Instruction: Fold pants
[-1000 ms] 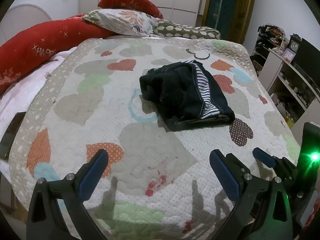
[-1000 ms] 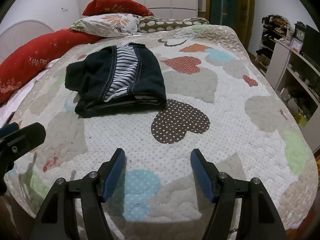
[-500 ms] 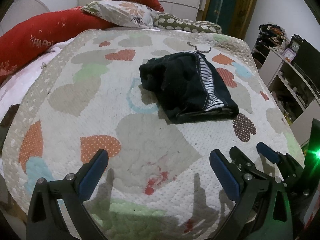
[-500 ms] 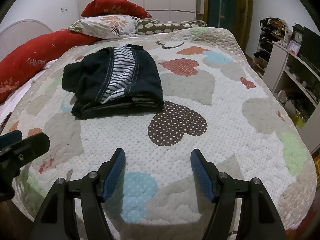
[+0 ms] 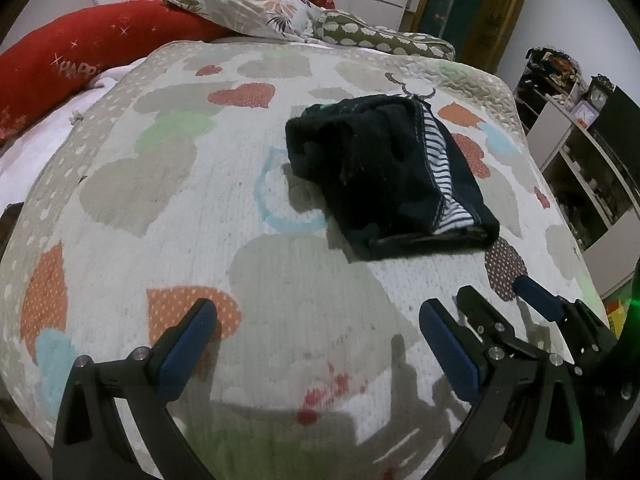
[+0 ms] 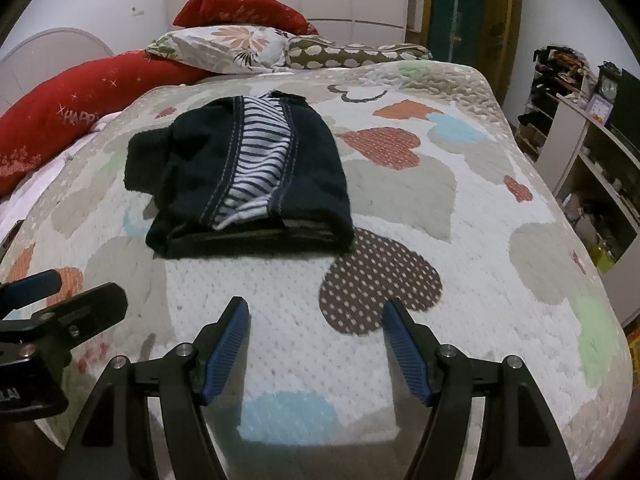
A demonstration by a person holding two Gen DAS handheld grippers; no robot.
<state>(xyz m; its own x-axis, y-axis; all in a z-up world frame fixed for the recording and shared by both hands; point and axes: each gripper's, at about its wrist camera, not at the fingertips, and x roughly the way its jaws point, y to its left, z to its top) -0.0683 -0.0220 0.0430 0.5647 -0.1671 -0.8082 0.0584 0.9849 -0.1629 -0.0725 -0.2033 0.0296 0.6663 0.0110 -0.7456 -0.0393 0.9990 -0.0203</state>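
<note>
The dark navy pants [image 5: 384, 172] with a blue-and-white striped band lie folded in a compact stack on the heart-patterned quilt [image 5: 168, 208]. They also show in the right wrist view [image 6: 240, 176]. My left gripper [image 5: 316, 336] is open and empty, held above the quilt's near part, apart from the pants. My right gripper [image 6: 316, 340] is open and empty, just short of the stack's near edge. The right gripper's fingers [image 5: 536, 300] show at the lower right of the left wrist view.
Red pillows [image 5: 92, 52], a floral pillow [image 5: 248, 12] and a spotted olive pillow [image 5: 376, 36] lie at the bed's head. White shelves with clutter [image 6: 592, 168] stand to the right of the bed. The quilt's near edge [image 6: 320, 440] drops off below my grippers.
Both grippers have drifted slightly back and lower, staying open. The pants have not moved.
</note>
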